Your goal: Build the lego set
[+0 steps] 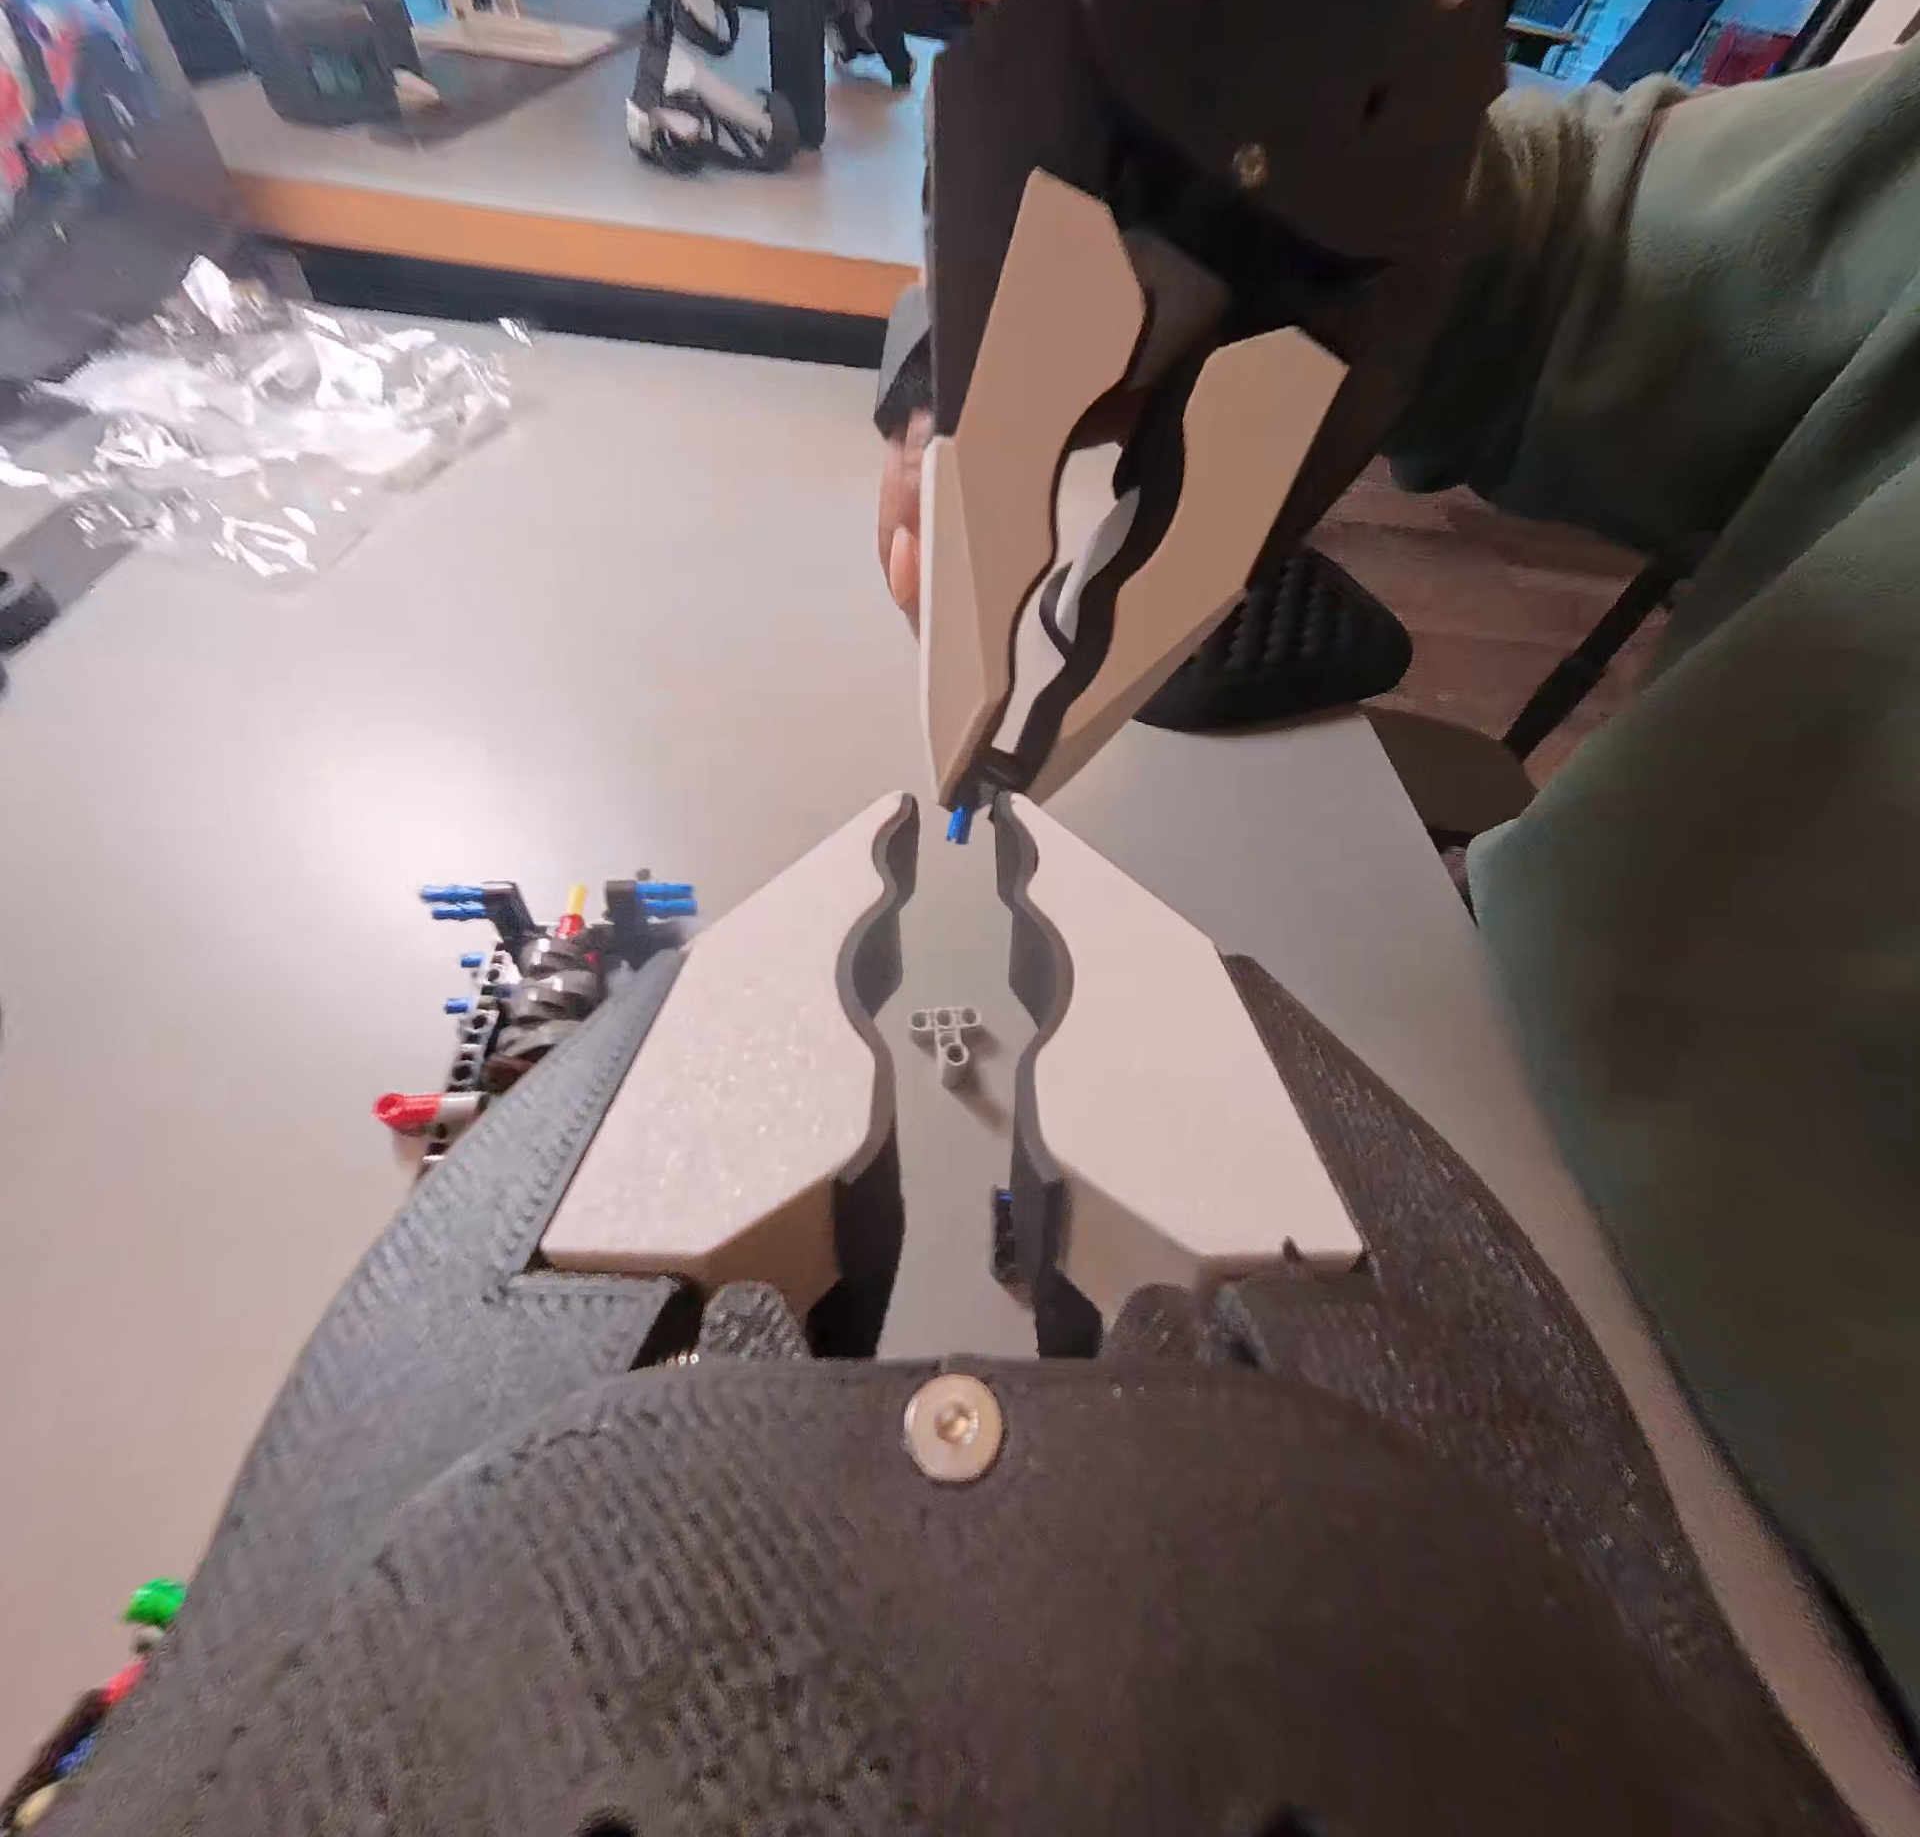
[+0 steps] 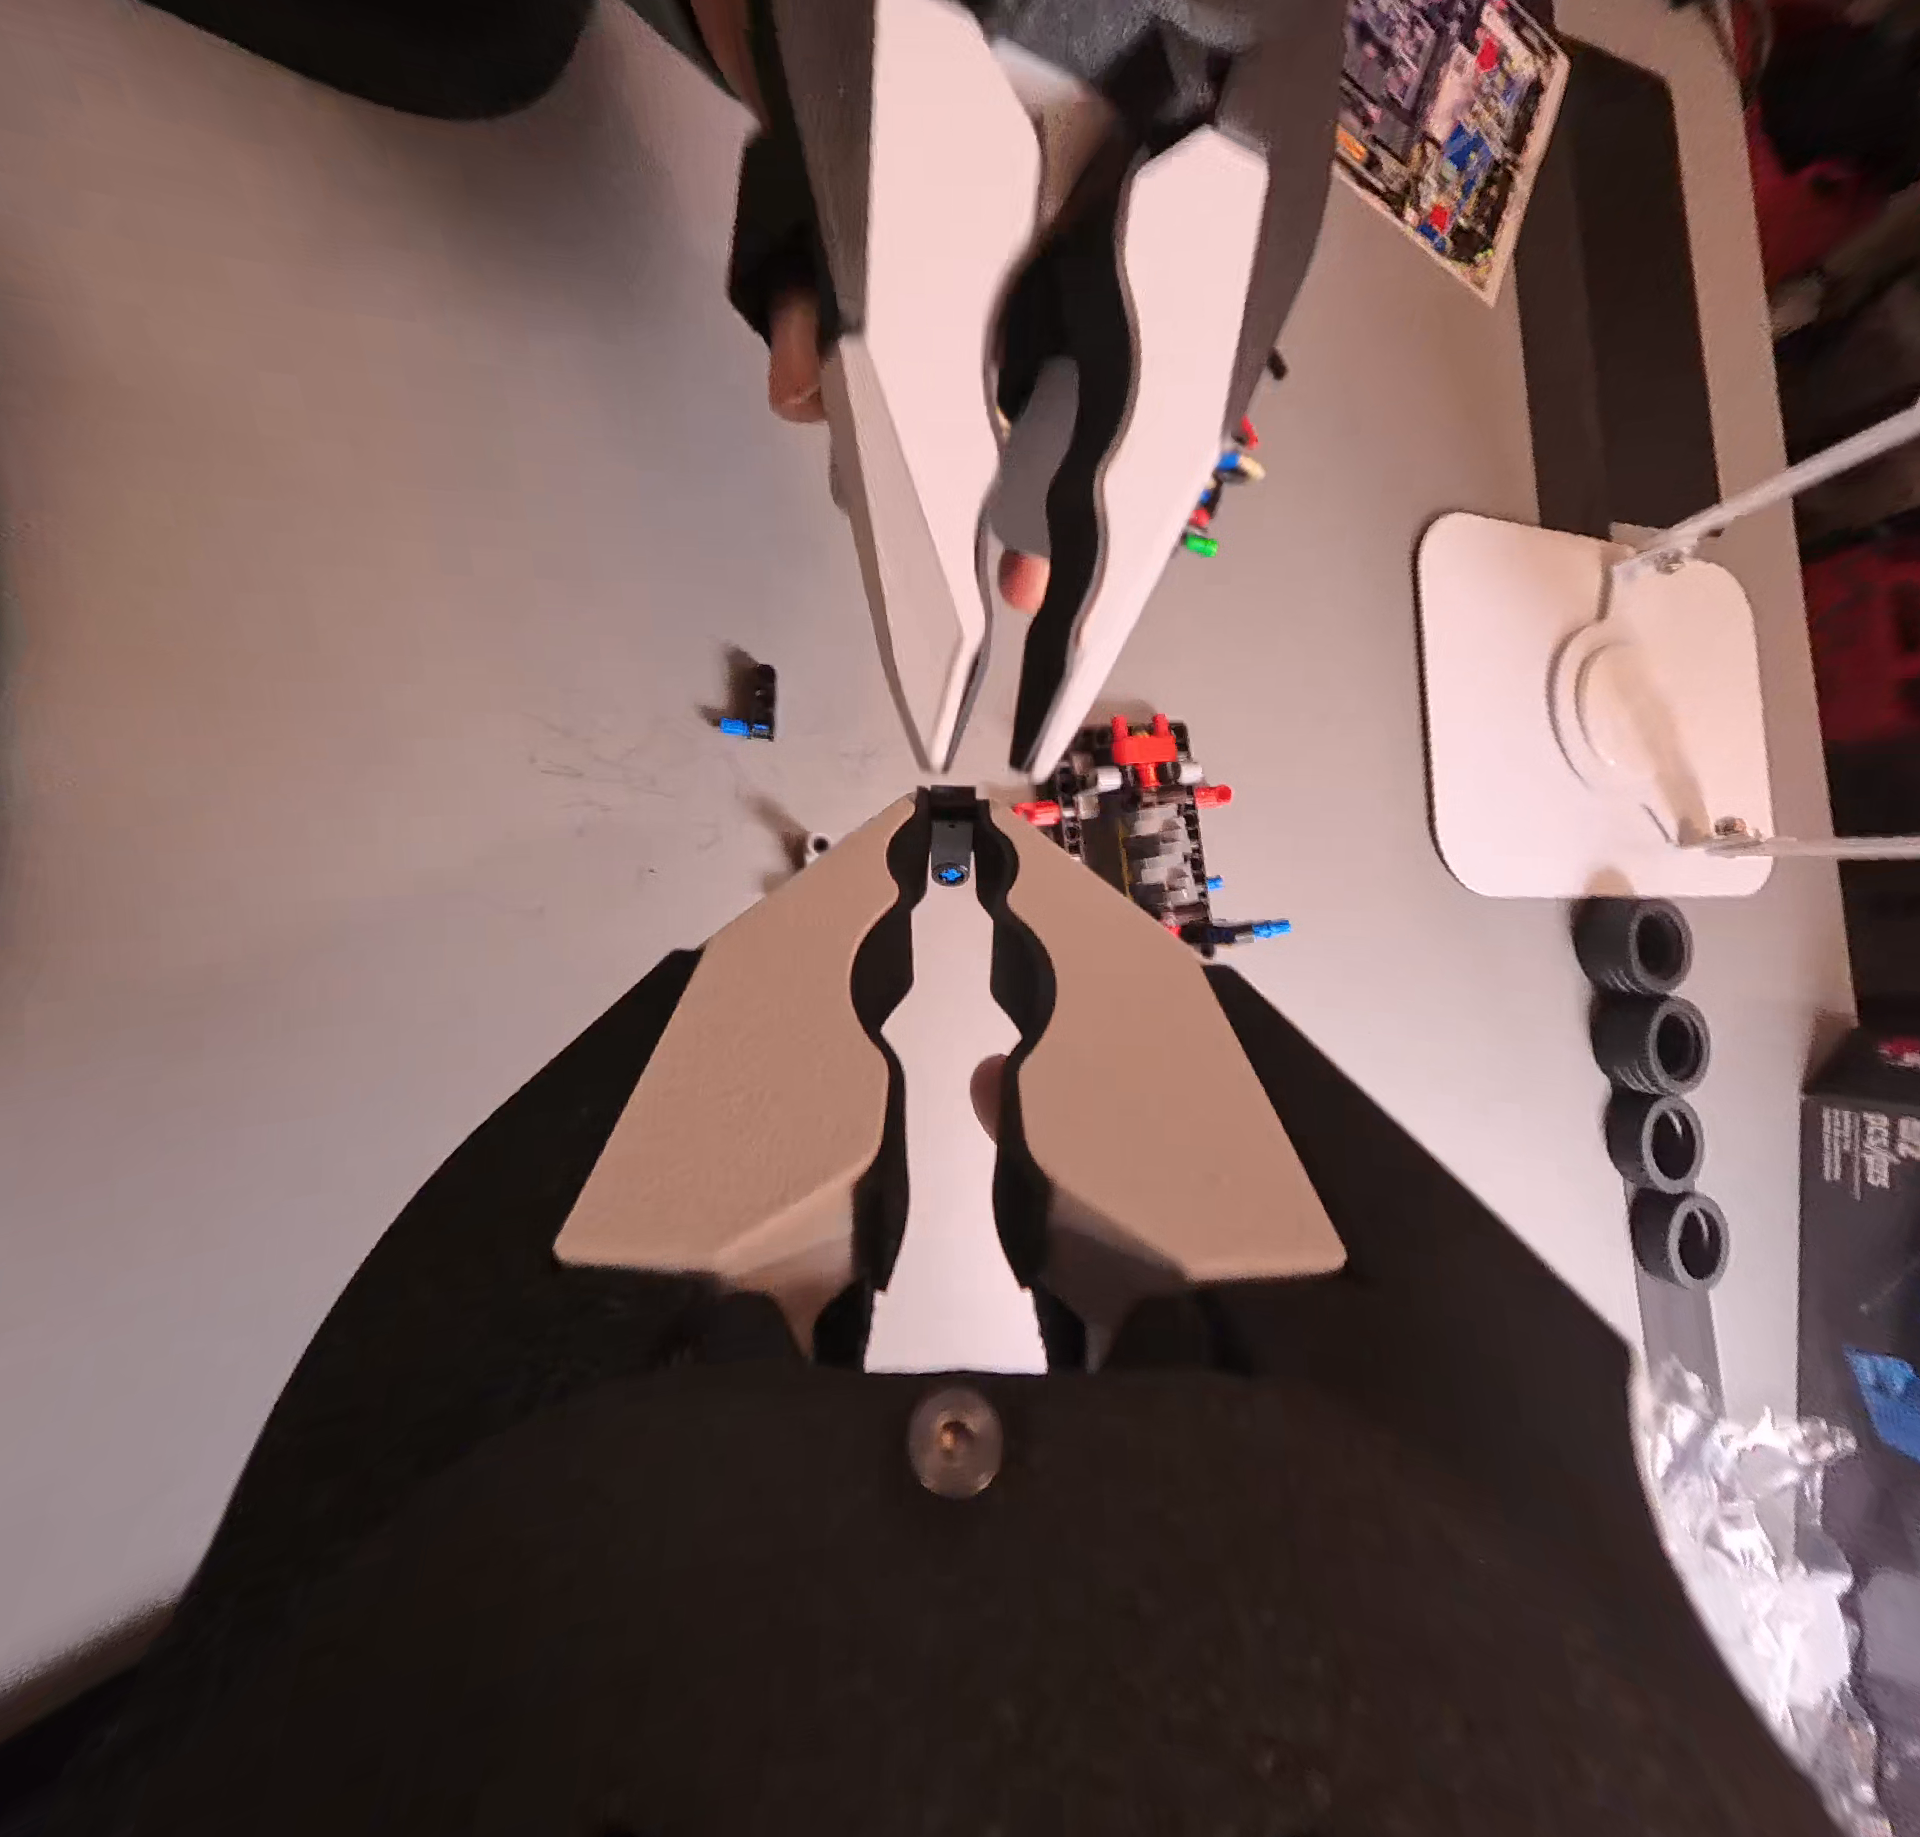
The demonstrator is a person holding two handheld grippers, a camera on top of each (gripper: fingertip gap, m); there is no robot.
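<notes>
Left claw [image 1: 956, 811], right claw [image 2: 951, 800]: beige wavy-edged fingers, black textured bodies, silver screw; green sleeve [image 1: 1683, 353].

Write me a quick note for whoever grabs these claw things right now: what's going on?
Right claw: shut on a small dark connector with a blue pin.
Left claw: open, tips facing that connector, very close.
Partly built model sits on the table; grey T-piece and four tyres lie loose.
Left to do: probably fit the connector, then everything else.
</notes>
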